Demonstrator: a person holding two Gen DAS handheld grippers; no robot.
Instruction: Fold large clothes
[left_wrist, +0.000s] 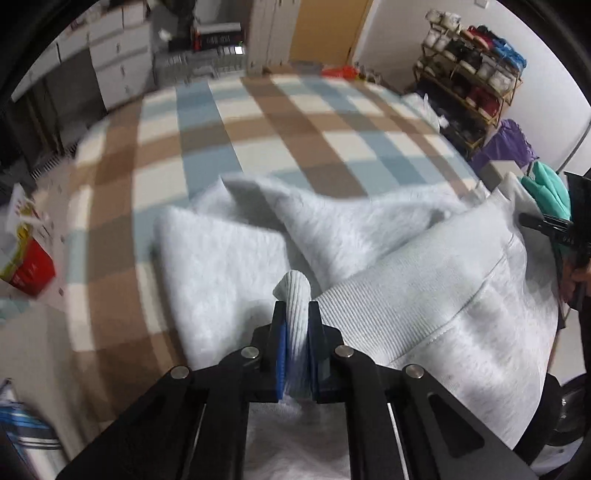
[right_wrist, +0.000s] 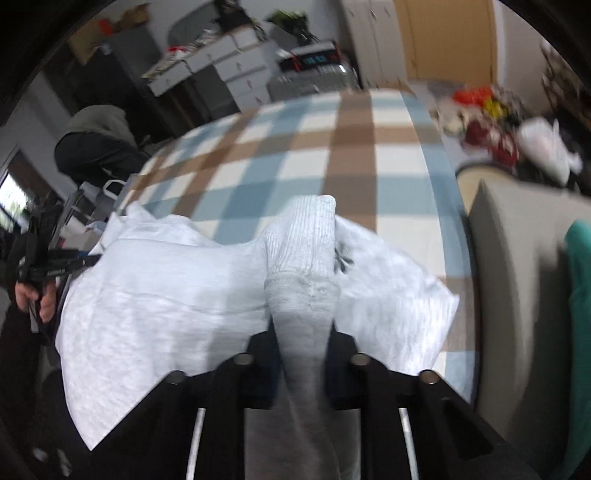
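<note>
Now both grippers have hold of the pale grey sweatshirt (left_wrist: 424, 295), which lies crumpled on the near part of the checked bedspread (left_wrist: 258, 122), its body bunched in soft ridges rather than spread flat. Judging by that, the step in hand is to lift and spread the garment before any fold is made, and doing it well calls for drawing the two held points apart evenly, so the cloth hangs or lies straight with no twist, and keeping both grips firm, since ribbed trim is springy and could slip out. The left gripper (left_wrist: 297, 314) is pinched nearly shut on a roll of ribbed edge, which pokes up between its blue pads (left_wrist: 281, 354). The right gripper (right_wrist: 301, 343) is likewise narrowed onto a thick fold of ribbed cloth, a cuff or hem by the look of it, standing up between its jaws. From the right wrist view, the left hand (right_wrist: 35, 295) shows at the garment's far side.
</note>
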